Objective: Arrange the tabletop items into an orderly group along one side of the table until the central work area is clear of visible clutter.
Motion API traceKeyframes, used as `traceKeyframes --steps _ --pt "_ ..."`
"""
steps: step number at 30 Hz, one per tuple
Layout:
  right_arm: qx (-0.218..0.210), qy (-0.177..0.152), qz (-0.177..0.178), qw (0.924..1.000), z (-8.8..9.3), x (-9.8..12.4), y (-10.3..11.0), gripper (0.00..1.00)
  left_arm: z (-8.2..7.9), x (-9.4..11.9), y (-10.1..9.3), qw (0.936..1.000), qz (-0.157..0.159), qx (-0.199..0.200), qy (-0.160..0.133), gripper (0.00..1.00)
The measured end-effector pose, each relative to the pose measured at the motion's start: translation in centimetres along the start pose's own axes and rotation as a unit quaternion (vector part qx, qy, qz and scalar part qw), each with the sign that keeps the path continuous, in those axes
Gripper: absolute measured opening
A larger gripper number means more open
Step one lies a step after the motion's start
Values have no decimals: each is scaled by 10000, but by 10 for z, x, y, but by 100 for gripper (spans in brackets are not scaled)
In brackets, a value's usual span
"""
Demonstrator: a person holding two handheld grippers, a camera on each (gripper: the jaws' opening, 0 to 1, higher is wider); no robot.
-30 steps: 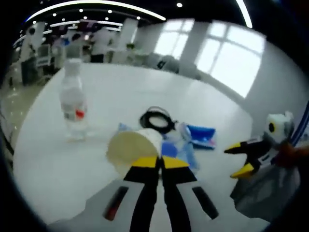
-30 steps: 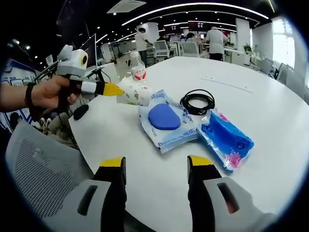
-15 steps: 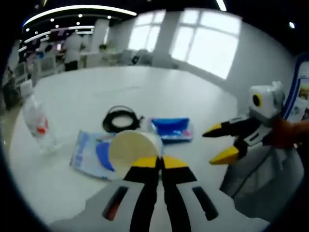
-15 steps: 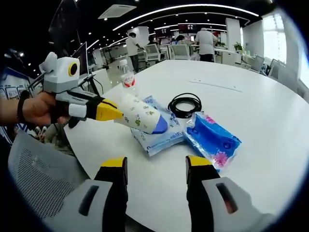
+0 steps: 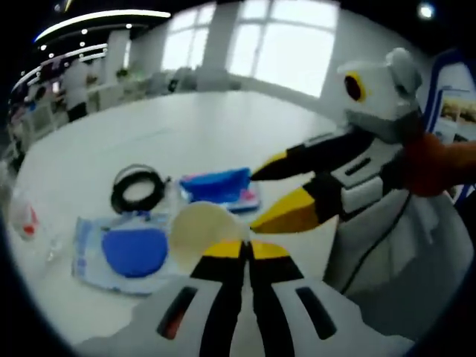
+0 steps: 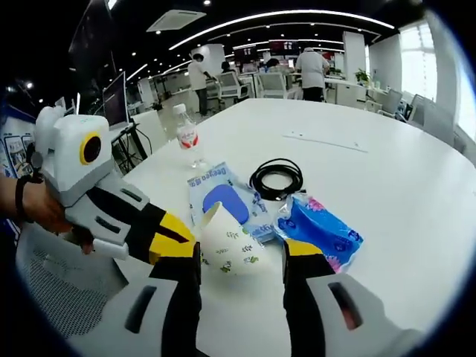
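one paper cup (image 6: pixel 227 242), pinched at its rim by the left gripper (image 6: pixel 175 238), now hangs in the gap between the spread jaws of the right gripper (image 6: pixel 239 256), which holds nothing; a second ago it was up at ten o'clock in the right gripper view, beside the bottle, and it has since swung across over the packets to the near edge of the white table (image 6: pixel 387 186). the shift suggests a hand-off, or a set-down on the near side, is about to happen, with the rest of the clutter not yet gathered. in the left gripper view the cup (image 5: pixel 204 232) sits just above the pressed-together jaws of the left gripper (image 5: pixel 245 249), and the right gripper (image 5: pixel 282 190) reaches in from three o'clock, jaws apart.

count on the table: one water bottle (image 6: pixel 187 140) at eleven o'clock, one coiled black cable (image 6: pixel 276 178) at twelve, one pale packet with a blue pad (image 6: pixel 223 202), one blue packet (image 6: pixel 316 230) at two o'clock, all lying near one another.
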State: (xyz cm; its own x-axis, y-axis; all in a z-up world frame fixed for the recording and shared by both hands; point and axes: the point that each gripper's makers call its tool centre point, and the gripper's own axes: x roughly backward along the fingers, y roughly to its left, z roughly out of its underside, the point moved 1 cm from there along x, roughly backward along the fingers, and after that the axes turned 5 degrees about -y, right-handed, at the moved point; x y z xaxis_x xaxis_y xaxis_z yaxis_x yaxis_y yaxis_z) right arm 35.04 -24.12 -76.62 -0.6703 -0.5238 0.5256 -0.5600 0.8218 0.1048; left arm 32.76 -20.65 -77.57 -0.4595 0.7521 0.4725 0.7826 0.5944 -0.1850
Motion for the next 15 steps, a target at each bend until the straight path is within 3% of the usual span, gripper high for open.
traceKeyframes --steps 4,15 --pt "-51 45 47 10000 3 3 -4 37 3 -4 -4 9996 20 -250 114 1" --pt "-131 7 89 9999 -5 4 -10 38 3 -8 -9 9990 97 -402 165 0"
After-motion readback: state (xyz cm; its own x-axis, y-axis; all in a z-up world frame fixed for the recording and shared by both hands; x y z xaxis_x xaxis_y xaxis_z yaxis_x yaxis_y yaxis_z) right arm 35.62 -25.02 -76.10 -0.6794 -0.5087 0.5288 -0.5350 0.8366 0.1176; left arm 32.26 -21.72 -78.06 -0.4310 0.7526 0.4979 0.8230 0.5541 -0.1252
